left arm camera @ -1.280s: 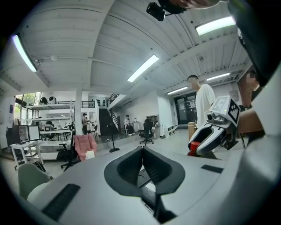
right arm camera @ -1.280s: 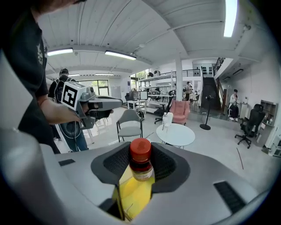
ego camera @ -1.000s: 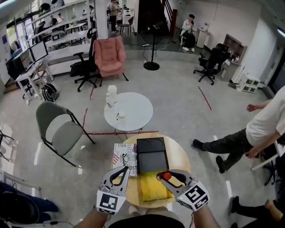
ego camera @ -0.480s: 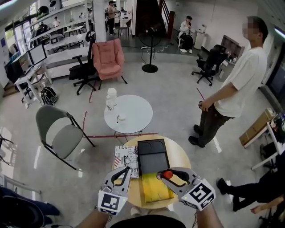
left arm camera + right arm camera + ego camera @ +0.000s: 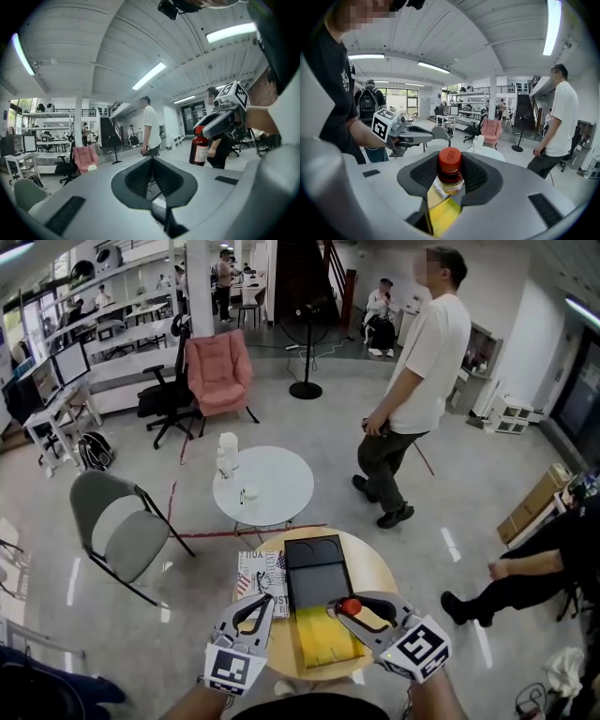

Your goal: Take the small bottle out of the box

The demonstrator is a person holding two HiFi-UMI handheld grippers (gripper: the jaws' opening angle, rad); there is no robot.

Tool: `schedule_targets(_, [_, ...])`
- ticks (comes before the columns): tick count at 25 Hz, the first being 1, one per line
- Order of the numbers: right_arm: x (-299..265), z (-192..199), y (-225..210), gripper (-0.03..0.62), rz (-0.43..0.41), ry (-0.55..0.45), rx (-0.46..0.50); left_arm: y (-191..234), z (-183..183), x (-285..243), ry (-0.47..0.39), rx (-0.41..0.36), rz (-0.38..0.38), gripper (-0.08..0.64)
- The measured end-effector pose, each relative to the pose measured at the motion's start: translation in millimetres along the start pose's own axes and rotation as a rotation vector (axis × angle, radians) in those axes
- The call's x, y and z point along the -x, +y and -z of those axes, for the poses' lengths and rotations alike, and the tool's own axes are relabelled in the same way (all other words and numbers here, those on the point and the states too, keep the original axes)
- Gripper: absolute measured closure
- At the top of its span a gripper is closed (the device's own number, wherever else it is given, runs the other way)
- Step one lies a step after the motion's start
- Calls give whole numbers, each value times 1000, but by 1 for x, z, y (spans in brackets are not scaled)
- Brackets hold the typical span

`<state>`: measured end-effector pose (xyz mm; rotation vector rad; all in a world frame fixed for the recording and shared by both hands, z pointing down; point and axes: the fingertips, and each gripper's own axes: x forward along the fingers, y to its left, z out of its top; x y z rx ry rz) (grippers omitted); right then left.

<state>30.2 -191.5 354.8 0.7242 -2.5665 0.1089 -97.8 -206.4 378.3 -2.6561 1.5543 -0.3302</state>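
Note:
A small brown bottle point(image 5: 351, 607) with a red cap and a white label hangs above the open box. My right gripper point(image 5: 349, 609) is shut on it just below the cap. The box shows a yellow inside point(image 5: 323, 641) and a black lid point(image 5: 317, 568) lying open on the round wooden table point(image 5: 375, 568). In the right gripper view the bottle point(image 5: 449, 172) sits between the pads over the yellow box point(image 5: 443, 213). From the left gripper view the bottle point(image 5: 199, 146) hangs clear in the air. My left gripper point(image 5: 265, 598) hovers left of the box, shut and holding nothing.
A printed magazine point(image 5: 262, 576) lies left of the box. Beyond stand a white round table point(image 5: 267, 488) with bottles, a grey chair point(image 5: 120, 521) and a pink armchair point(image 5: 216, 371). A person in a white shirt point(image 5: 417, 362) stands behind; another sits at right point(image 5: 525, 577).
My right gripper has lifted the bottle slightly higher above the box. The person in the white shirt has walked leftward across the room. My left gripper has stayed put.

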Motion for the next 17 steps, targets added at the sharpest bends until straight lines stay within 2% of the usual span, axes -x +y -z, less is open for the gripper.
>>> schedule_targets(17, [25,12,14,437,46,22,-22,-22,-6,15,10,-10,49,543])
